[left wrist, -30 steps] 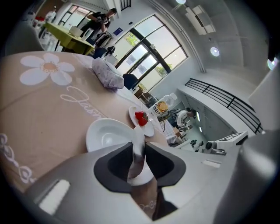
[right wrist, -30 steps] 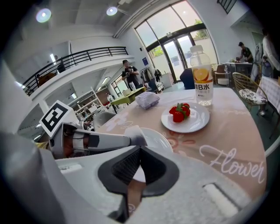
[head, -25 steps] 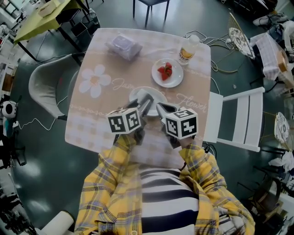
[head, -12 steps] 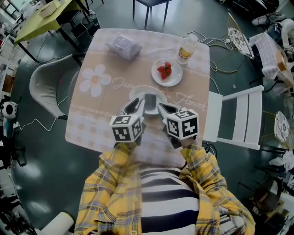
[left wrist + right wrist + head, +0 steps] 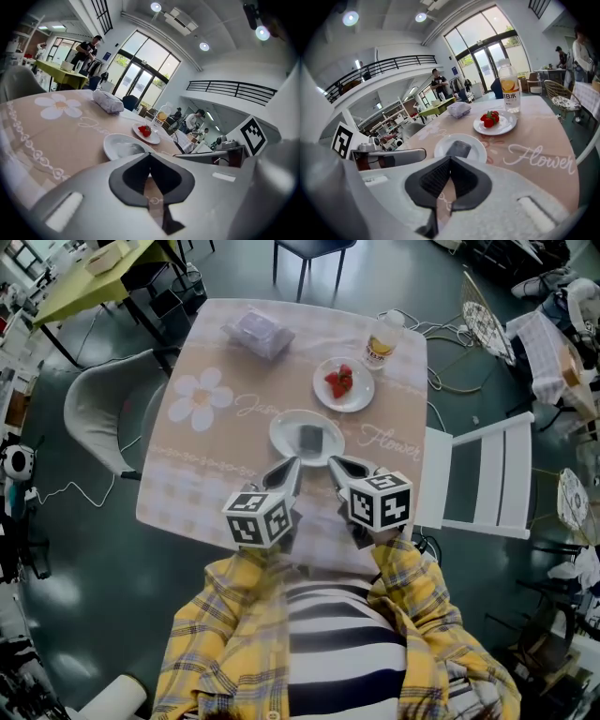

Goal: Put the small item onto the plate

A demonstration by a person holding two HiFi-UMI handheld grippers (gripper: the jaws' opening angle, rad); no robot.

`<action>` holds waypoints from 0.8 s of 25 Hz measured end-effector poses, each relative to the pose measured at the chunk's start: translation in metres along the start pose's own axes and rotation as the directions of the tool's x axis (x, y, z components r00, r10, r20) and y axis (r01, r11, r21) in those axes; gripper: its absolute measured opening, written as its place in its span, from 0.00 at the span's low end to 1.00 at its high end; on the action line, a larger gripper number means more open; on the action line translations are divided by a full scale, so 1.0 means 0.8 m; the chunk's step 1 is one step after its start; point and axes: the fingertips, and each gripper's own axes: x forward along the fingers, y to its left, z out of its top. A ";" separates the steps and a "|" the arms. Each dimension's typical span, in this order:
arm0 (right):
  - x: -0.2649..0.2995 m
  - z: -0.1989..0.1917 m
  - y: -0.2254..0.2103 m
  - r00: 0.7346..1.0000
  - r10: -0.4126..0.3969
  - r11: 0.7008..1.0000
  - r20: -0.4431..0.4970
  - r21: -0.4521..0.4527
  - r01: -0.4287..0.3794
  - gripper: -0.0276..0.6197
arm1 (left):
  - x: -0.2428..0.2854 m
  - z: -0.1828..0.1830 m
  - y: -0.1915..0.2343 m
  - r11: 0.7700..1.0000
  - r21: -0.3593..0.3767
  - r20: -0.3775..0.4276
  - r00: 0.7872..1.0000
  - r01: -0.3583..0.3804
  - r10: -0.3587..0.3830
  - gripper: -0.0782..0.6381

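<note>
Past clenched jaws (left gripper (image 5: 292,465) just closed), the small item (image 5: 310,437), seemingly flat, tops the plate (image 5: 284,435).

Cloth-covered table (image 5: 187,474) with near plate (image 5: 281,433), strawberry plate (image 5: 362,399), bottle (image 5: 381,341), packet (image 5: 258,334).

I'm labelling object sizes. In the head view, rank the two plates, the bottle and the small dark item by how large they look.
Near plate and strawberry plate: too alike to rank.
Then the bottle.
Smallest: the dark item, lying on the near plate.
</note>
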 end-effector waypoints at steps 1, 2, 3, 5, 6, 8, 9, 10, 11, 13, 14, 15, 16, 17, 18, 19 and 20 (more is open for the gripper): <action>-0.002 -0.003 0.002 1.000 -0.002 1.000 -0.001 0.000 0.002 0.04 | -0.004 -0.004 -0.003 1.000 -0.003 -0.004 1.000 0.010 -0.010 0.11; -0.004 -0.006 0.003 1.000 -0.004 1.000 -0.001 0.003 0.004 0.04 | -0.007 -0.009 -0.005 1.000 -0.009 -0.011 1.000 0.022 -0.022 0.11; -0.006 -0.010 0.004 1.000 -0.006 1.000 0.001 0.007 0.006 0.04 | -0.011 -0.013 -0.008 0.999 -0.017 -0.019 0.999 0.037 -0.037 0.11; -0.011 -0.015 0.006 1.000 -0.014 1.000 0.006 0.016 0.014 0.04 | -0.017 -0.021 -0.013 0.998 -0.030 -0.033 0.998 0.062 -0.063 0.11; -0.014 -0.017 0.007 1.000 -0.019 1.000 0.009 0.020 0.019 0.04 | -0.021 -0.024 -0.014 0.997 -0.029 -0.039 0.997 0.068 -0.069 0.11; -0.020 -0.023 0.009 0.999 -0.030 0.999 0.014 0.024 0.030 0.04 | -0.028 -0.030 -0.014 0.997 -0.025 -0.049 0.996 0.074 -0.075 0.11; -0.024 -0.026 0.011 0.999 -0.034 0.999 0.017 0.027 0.033 0.04 | -0.031 -0.032 -0.014 0.997 -0.025 -0.052 0.996 0.075 -0.077 0.11; -0.027 -0.028 0.012 0.999 -0.035 0.999 0.022 0.033 0.034 0.04 | -0.034 -0.034 -0.014 0.997 -0.028 -0.054 0.995 0.078 -0.079 0.11; -0.030 -0.030 0.013 0.999 -0.035 0.999 0.028 0.042 0.034 0.04 | -0.036 -0.035 -0.014 0.996 -0.032 -0.054 0.995 0.081 -0.083 0.11; -0.037 -0.035 0.015 0.998 -0.039 0.998 0.043 0.059 0.036 0.04 | -0.040 -0.036 -0.017 0.995 -0.040 -0.055 0.994 0.095 -0.097 0.11; -0.041 -0.038 0.015 0.998 -0.044 0.997 0.048 0.064 0.041 0.04 | -0.042 -0.036 -0.020 0.994 -0.046 -0.055 0.993 0.104 -0.106 0.11; -0.044 -0.041 0.015 0.997 -0.051 0.997 0.051 0.067 0.048 0.04 | -0.044 -0.037 -0.022 0.992 -0.050 -0.055 0.992 0.113 -0.115 0.11; -0.047 -0.045 0.015 0.997 -0.058 0.996 0.053 0.069 0.054 0.04 | -0.045 -0.038 -0.024 0.991 -0.051 -0.057 0.991 0.120 -0.123 0.11; -0.049 -0.048 0.015 0.997 -0.064 0.996 0.054 0.072 0.060 0.04 | -0.046 -0.040 -0.026 0.991 -0.050 -0.061 0.990 0.127 -0.130 0.11; -0.052 -0.052 0.016 0.996 -0.069 0.995 0.056 0.076 0.064 0.04 | -0.048 -0.042 -0.027 0.990 -0.048 -0.066 0.988 0.134 -0.137 0.11; -0.055 -0.055 0.017 0.996 -0.073 0.994 0.059 0.079 0.069 0.04 | -0.051 -0.043 -0.029 0.989 -0.045 -0.070 0.987 0.141 -0.144 0.11; -0.058 -0.058 0.019 0.995 -0.077 0.994 0.061 0.081 0.072 0.04 | -0.054 -0.045 -0.031 0.988 -0.041 -0.073 0.986 0.148 -0.151 0.11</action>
